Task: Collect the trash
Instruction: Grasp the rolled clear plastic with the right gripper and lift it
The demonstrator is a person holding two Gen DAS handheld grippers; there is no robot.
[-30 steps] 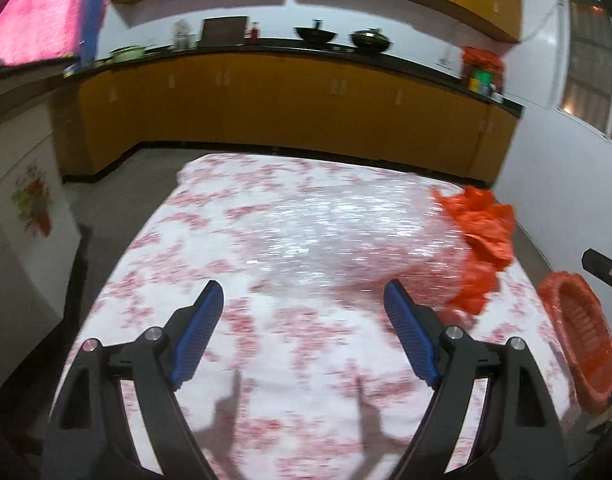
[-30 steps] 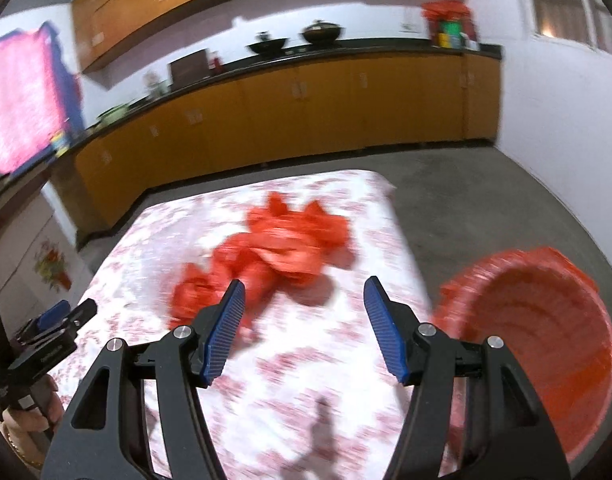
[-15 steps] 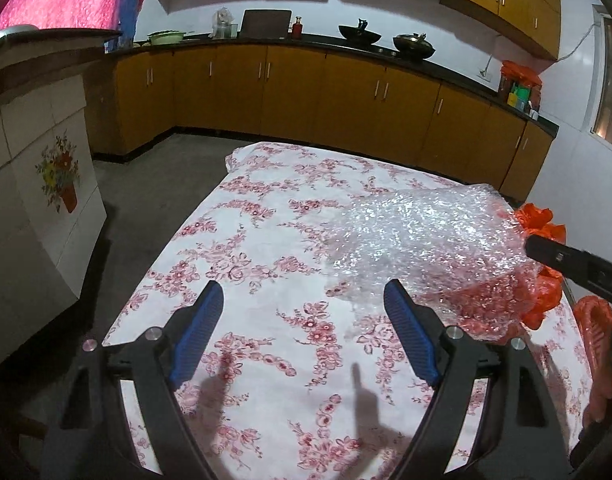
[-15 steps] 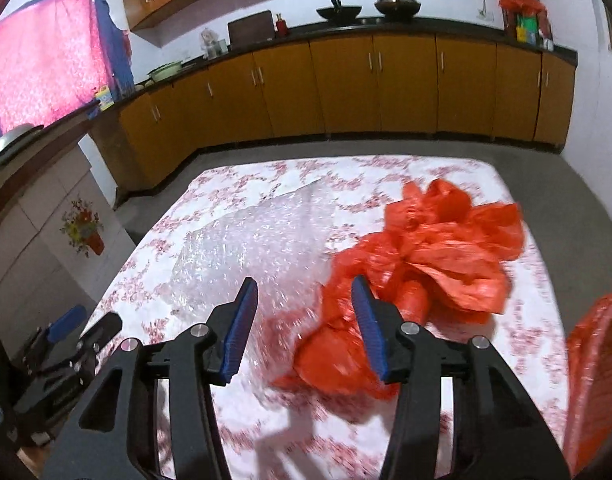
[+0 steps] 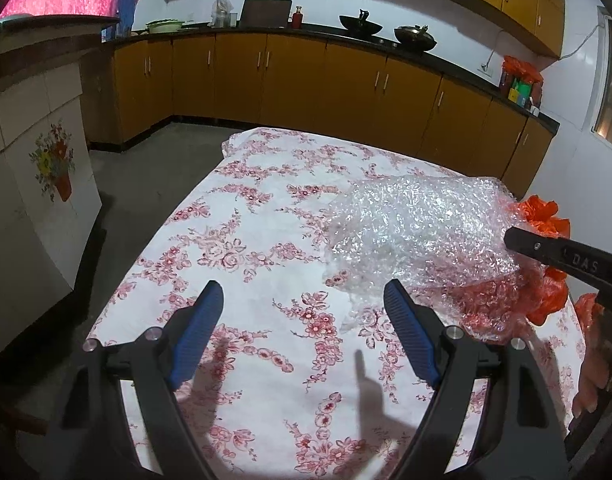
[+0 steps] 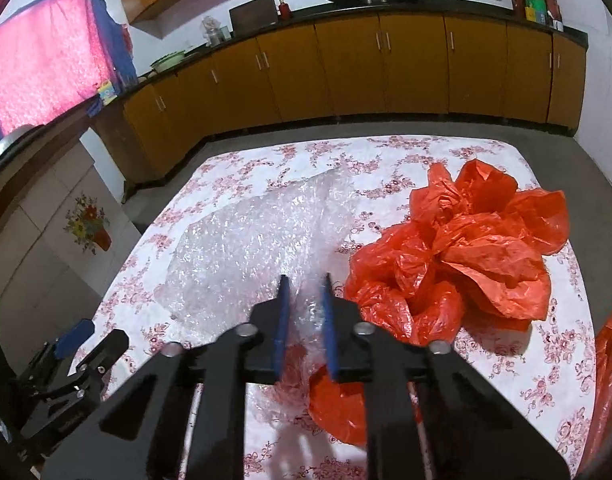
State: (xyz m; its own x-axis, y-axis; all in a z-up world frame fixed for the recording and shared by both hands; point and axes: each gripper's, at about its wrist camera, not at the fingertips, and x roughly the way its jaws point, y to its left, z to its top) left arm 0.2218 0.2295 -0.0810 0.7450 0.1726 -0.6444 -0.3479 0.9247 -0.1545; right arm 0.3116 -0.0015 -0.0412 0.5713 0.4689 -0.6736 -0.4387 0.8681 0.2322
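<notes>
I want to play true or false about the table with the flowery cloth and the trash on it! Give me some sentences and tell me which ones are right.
1. The right hand-held gripper has bubble wrap between its blue fingers. True; its jaws are closing on it.
2. The left hand-held gripper is holding the orange plastic bag. False; it is open with nothing in it, over the flowery tablecloth.
3. The orange plastic bag lies right beside the bubble wrap. True.
4. The bubble wrap is blue. False; it is clear and shiny.
5. The cabinets behind the table are white. False; they are yellow-brown.
</notes>
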